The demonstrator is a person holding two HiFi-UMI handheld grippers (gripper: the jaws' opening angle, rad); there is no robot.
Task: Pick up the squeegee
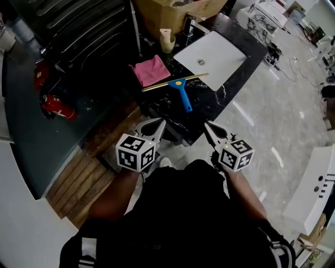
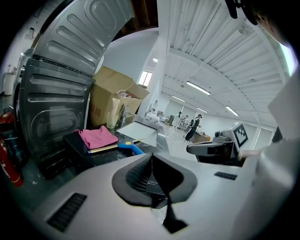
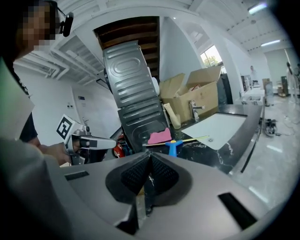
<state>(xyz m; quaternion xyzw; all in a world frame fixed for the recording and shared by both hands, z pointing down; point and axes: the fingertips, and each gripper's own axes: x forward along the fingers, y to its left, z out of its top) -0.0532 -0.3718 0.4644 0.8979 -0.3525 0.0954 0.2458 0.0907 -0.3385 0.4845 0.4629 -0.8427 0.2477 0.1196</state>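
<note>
The squeegee [image 1: 180, 90], with a blue handle and a long pale blade, lies on the black marble counter [image 1: 209, 102] between a pink cloth [image 1: 151, 70] and a white sink basin [image 1: 210, 56]. Both grippers hover short of the counter's near edge, apart from the squeegee. My left gripper [image 1: 158, 124] is shut and empty. My right gripper [image 1: 207, 126] is shut and empty too. In the left gripper view the squeegee [image 2: 130, 147] shows just beyond the closed left gripper [image 2: 151, 158]. The right gripper view has its handle [image 3: 172, 146] ahead of the closed right gripper [image 3: 149, 158].
A cardboard box [image 1: 175, 13] and a beige cup [image 1: 166, 39] stand at the counter's far end. A ribbed metal panel [image 1: 78, 31] leans at the left. A red fire extinguisher [image 1: 56, 107] lies below it. Wooden boards [image 1: 86, 175] cover the floor at lower left.
</note>
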